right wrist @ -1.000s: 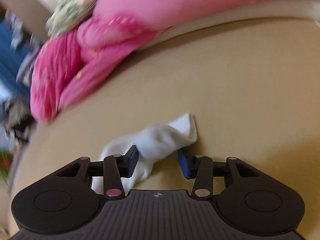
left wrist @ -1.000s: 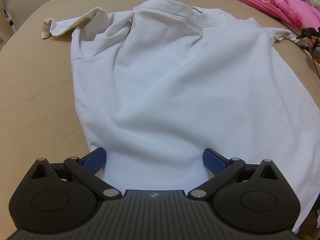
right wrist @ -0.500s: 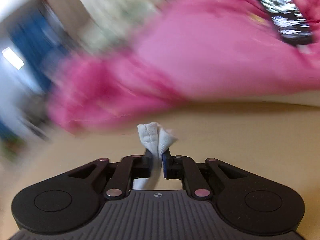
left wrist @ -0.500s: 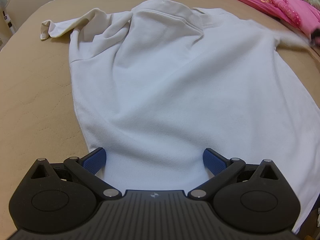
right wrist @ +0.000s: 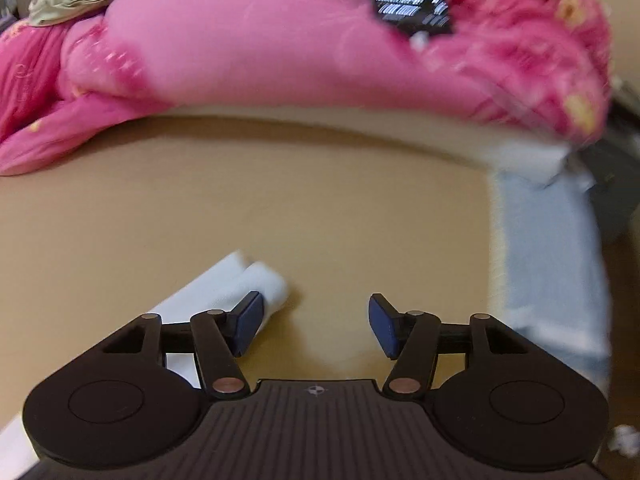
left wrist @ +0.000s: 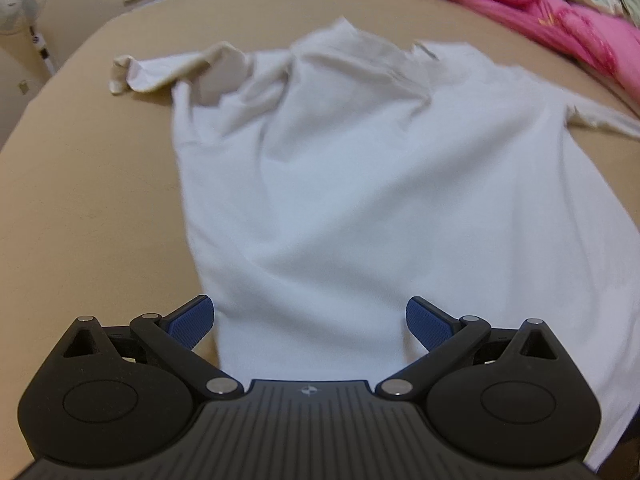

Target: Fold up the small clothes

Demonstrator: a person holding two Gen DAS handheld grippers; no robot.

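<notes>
White shirt (left wrist: 360, 200) hem hidden under wide-open left gripper (left wrist: 310, 322); right gripper (right wrist: 316, 326) opening, empty.

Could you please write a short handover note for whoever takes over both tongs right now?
Left tongs: open, poised over the bottom hem of the white short-sleeved cotton shirt, gripping nothing.
Right tongs: jaws opening, nothing between them; the shirt's rolled right sleeve tip lies just beside the left pad.
Shirt lies spread flat on the tan bed surface, collar away from the tongs, left sleeve bunched. Pink floral quilt sits beyond.
Done: shirt laid out. Left: every fold.
</notes>
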